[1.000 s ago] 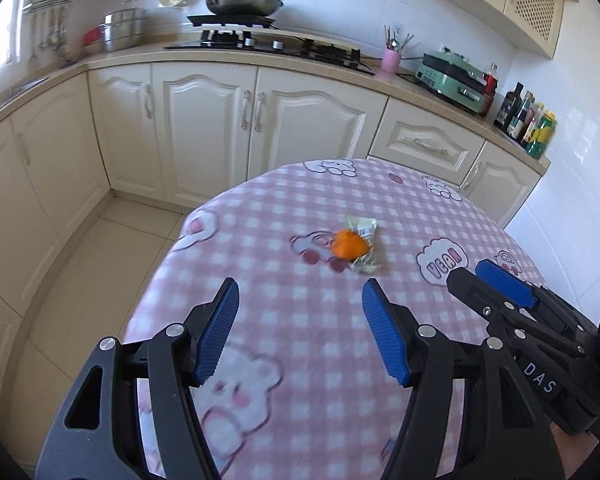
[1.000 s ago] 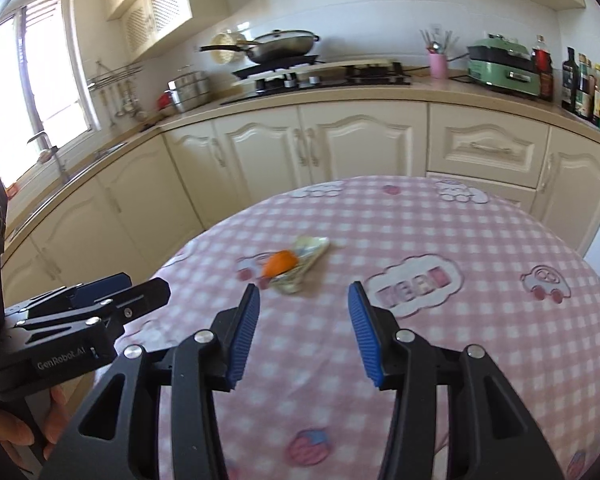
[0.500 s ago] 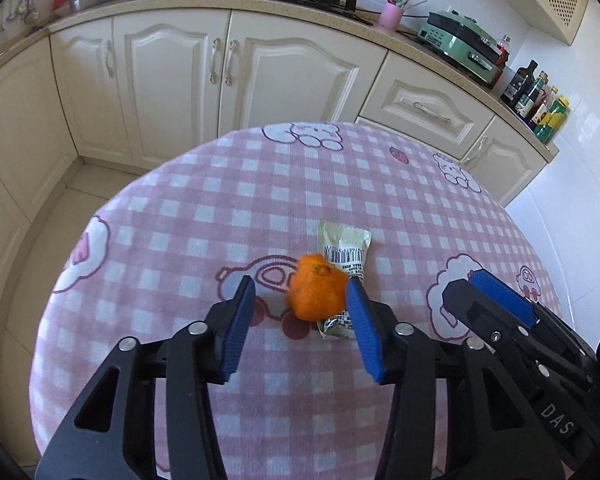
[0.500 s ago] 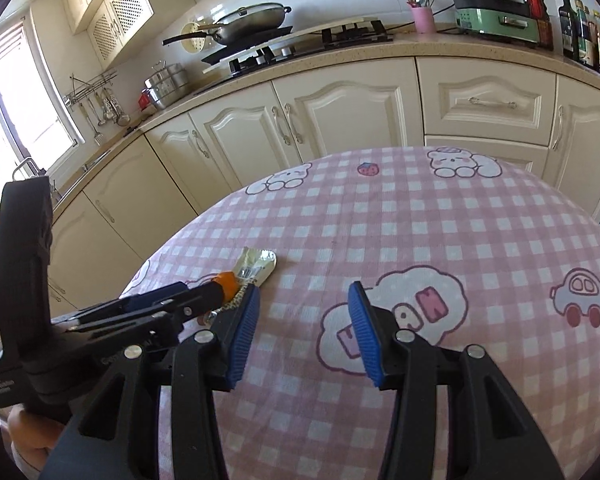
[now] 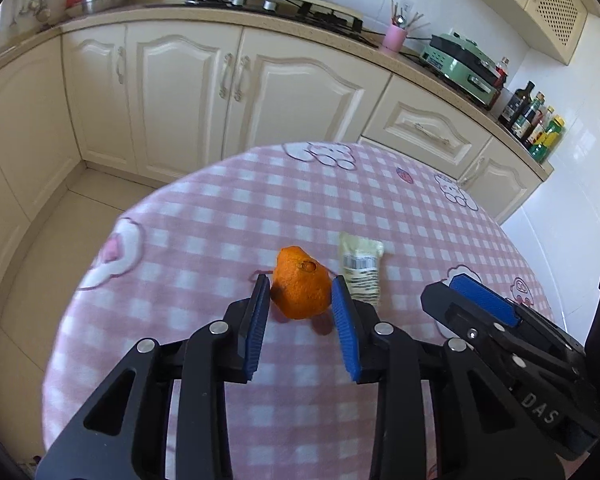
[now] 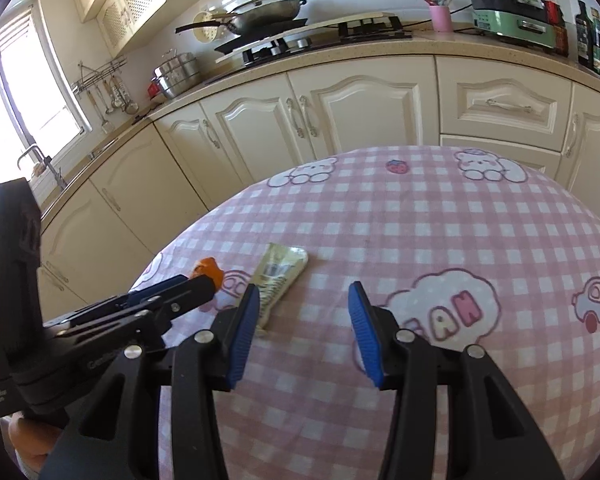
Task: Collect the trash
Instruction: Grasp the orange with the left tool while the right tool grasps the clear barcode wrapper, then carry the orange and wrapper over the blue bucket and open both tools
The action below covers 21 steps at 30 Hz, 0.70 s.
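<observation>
An orange peel (image 5: 302, 290) sits between the blue pads of my left gripper (image 5: 300, 300), which is shut on it and holds it just above the pink checked tablecloth (image 5: 220, 216). A pale snack wrapper (image 5: 360, 268) lies flat on the cloth just right of the peel. In the right wrist view the peel (image 6: 209, 270) shows at the tip of the left gripper, and the wrapper (image 6: 278, 280) lies just ahead of my right gripper's left finger. My right gripper (image 6: 302, 312) is open and empty, low over the cloth.
The round table (image 6: 420, 208) stands in a kitchen. Cream cabinets (image 5: 204, 88) and a counter with a stove (image 5: 268, 4), a pink utensil cup (image 5: 394, 36) and bottles (image 5: 534, 120) run behind it. Tiled floor (image 5: 48, 240) lies to the left.
My left gripper came forward over the peel, closed on it and lifted it slightly off the wrapper. My right gripper moved nearer the wrapper and stayed open.
</observation>
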Each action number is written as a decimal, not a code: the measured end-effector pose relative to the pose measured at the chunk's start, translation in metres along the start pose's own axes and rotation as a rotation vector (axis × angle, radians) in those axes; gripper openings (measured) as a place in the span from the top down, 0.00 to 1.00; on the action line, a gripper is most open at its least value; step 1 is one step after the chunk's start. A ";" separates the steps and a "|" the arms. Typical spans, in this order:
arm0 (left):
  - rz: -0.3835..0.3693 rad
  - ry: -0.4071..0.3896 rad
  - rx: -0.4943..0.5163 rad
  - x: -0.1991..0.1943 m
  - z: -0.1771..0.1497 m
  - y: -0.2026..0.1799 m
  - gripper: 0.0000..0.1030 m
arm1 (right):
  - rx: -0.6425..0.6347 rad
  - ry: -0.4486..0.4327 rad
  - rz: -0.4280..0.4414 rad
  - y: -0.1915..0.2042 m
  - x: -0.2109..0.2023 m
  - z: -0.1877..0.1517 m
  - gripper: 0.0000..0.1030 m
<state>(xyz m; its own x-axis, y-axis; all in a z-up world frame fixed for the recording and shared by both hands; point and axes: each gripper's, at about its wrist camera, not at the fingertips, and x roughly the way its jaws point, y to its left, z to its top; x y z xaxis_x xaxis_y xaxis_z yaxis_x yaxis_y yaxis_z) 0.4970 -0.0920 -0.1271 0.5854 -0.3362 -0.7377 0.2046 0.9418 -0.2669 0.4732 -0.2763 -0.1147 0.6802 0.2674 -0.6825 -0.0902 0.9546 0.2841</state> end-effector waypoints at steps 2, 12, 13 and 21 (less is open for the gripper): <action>0.020 -0.015 -0.003 -0.008 -0.001 0.007 0.71 | -0.022 0.027 0.007 0.013 0.011 0.003 0.56; 0.061 -0.048 -0.042 -0.045 -0.013 0.047 0.71 | -0.143 0.091 -0.101 0.054 0.048 -0.006 0.81; 0.061 -0.052 -0.047 -0.049 -0.015 0.050 0.71 | -0.157 0.091 -0.104 0.058 0.047 -0.008 0.82; 0.062 -0.098 -0.071 -0.096 -0.042 0.075 0.71 | -0.202 0.029 -0.003 0.108 0.001 -0.030 0.90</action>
<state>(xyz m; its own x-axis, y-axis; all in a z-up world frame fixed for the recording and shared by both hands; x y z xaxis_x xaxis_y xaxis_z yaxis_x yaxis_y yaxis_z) 0.4234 0.0110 -0.1026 0.6698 -0.2723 -0.6908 0.1121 0.9568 -0.2684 0.4423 -0.1695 -0.1051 0.6596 0.2652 -0.7033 -0.2339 0.9616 0.1433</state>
